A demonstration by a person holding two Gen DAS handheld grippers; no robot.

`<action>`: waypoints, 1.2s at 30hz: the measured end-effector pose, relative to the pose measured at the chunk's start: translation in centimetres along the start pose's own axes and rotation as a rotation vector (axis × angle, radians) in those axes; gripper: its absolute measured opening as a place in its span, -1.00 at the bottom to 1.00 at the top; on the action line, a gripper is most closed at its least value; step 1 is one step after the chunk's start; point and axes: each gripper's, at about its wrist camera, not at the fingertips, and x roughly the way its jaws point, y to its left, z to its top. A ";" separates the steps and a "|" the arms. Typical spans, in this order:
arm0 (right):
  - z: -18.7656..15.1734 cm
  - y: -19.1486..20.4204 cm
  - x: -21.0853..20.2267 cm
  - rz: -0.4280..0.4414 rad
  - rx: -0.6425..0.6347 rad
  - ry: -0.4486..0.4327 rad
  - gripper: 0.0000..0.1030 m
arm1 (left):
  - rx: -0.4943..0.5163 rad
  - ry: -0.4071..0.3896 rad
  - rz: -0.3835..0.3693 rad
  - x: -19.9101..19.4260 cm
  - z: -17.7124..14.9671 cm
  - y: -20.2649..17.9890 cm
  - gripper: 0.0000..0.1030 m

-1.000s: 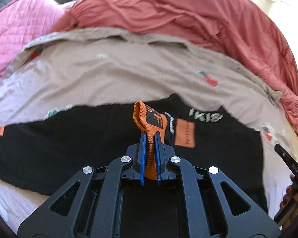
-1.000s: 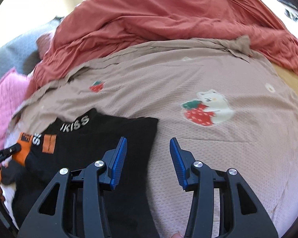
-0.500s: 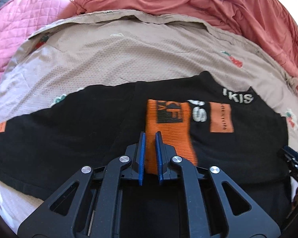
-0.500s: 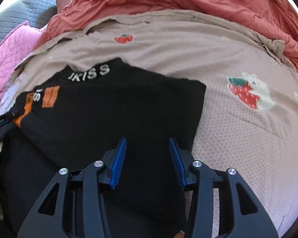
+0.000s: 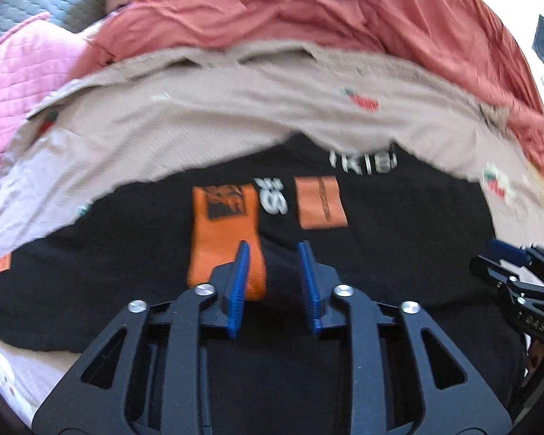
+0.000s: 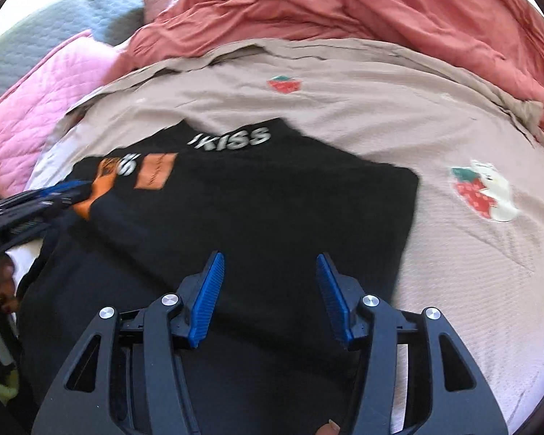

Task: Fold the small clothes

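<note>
Nearest the lens, the left gripper (image 5: 273,282) has just been opening, its blue jaws now parted with only black cloth showing in the gap and the orange cuff (image 5: 225,243) lying flat just left of them. The right gripper (image 6: 270,291) has also just widened its jaws, and they hover spread over the black top (image 6: 257,210), gripping nothing. The top lies folded on the beige strawberry-print sheet (image 6: 362,108) (a bear motif too), with a rumpled red blanket (image 6: 380,7) beyond.

Left tool (image 5: 273,279) and right tool (image 6: 270,295), jaws just opening, nothing gripped.
</note>
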 end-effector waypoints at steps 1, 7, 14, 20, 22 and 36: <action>-0.2 0.5 0.2 0.004 -0.016 0.010 0.01 | 0.008 0.026 0.008 0.6 -0.3 -0.2 -0.42; -1.0 1.7 2.1 -0.023 -0.046 0.080 0.01 | 0.023 0.065 0.034 2.7 -1.7 -0.1 -0.32; -1.1 1.3 2.6 -0.003 -0.013 0.094 0.17 | 0.012 0.059 0.025 1.9 -1.7 0.1 -0.29; -0.7 2.0 1.1 0.038 -0.013 0.043 0.42 | -0.016 0.056 0.012 0.3 -1.4 0.5 -0.05; -0.7 2.2 0.6 0.043 -0.015 0.029 0.50 | -0.016 0.053 0.012 -0.1 -1.4 0.6 0.07; -0.1 2.8 -2.5 0.002 -0.017 -0.116 0.86 | -0.049 0.000 0.033 -3.8 -1.8 2.6 0.81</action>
